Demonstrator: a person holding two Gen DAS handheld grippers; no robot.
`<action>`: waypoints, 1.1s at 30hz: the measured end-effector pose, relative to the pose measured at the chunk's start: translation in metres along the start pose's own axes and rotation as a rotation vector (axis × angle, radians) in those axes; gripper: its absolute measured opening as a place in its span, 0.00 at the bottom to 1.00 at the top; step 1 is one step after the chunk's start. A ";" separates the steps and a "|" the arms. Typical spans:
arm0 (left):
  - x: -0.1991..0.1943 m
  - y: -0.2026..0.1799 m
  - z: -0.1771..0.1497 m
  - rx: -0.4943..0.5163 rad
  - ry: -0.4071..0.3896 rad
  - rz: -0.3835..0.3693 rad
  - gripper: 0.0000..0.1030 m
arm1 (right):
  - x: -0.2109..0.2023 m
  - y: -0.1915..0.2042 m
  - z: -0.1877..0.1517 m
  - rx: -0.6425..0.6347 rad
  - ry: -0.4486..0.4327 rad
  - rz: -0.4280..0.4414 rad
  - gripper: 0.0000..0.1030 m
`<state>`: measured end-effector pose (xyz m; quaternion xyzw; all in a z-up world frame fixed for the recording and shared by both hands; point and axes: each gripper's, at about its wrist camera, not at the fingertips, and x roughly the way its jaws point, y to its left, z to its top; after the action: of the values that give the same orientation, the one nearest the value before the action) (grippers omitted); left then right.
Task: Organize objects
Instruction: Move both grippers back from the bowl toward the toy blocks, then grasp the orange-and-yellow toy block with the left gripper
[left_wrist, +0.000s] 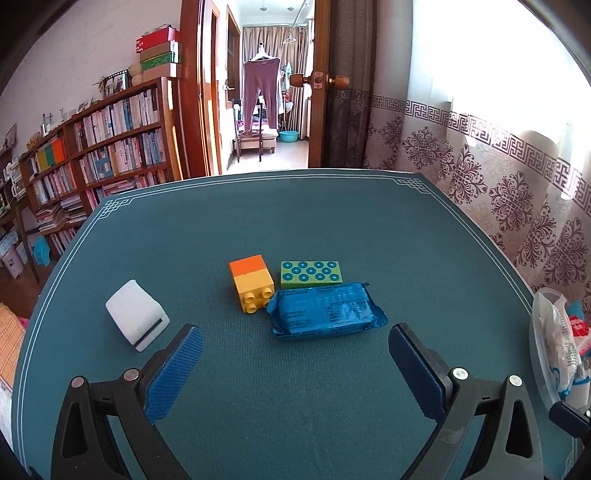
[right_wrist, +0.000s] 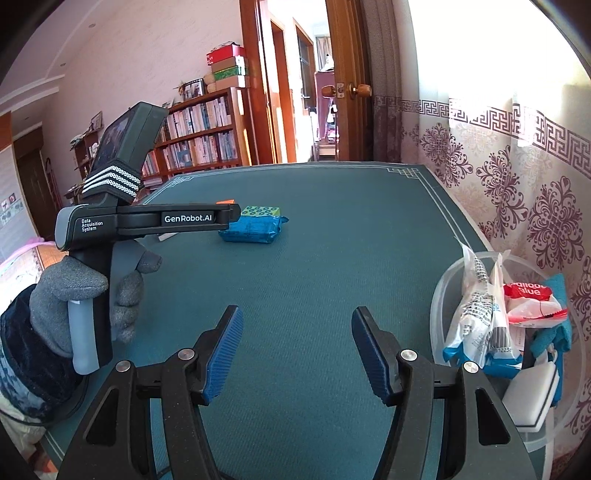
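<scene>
Left gripper (left_wrist: 295, 345): your black plastic frame, two blue ribbed pads (left_wrist: 173, 373), silver round screws at the finger joints.
Right gripper (right_wrist: 297, 350): the same black frame, blue ribbed pads (right_wrist: 223, 356), silver screws.
Markings: white "GenRobot.AI" and "Data Acquisition System" on your left tool's black and grey body, with a black-and-white striped band.
Left hand (right_wrist: 85, 295): your grey knit glove.
Sleeve (right_wrist: 26, 369): dark blue, velvety, with a pale pattern.

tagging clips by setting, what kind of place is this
Most likely a lived-in home room: a tall wooden bookcase packed with books, patterned floral window curtains, and purple trousers on a hanger beyond the open wooden door.
</scene>
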<state>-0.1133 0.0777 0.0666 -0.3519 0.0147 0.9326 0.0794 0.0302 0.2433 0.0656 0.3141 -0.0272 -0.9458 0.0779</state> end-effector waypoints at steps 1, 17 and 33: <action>0.002 0.004 0.001 -0.009 0.002 0.008 0.99 | 0.003 0.001 0.001 0.004 0.006 0.007 0.61; 0.056 0.026 0.019 -0.041 0.061 0.080 0.91 | 0.034 0.002 0.005 0.042 0.055 0.038 0.61; 0.092 0.044 0.028 -0.112 0.123 0.028 0.48 | 0.060 0.006 0.006 0.061 0.105 0.034 0.61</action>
<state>-0.2069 0.0496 0.0260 -0.4122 -0.0276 0.9095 0.0455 -0.0205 0.2279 0.0357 0.3651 -0.0571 -0.9253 0.0855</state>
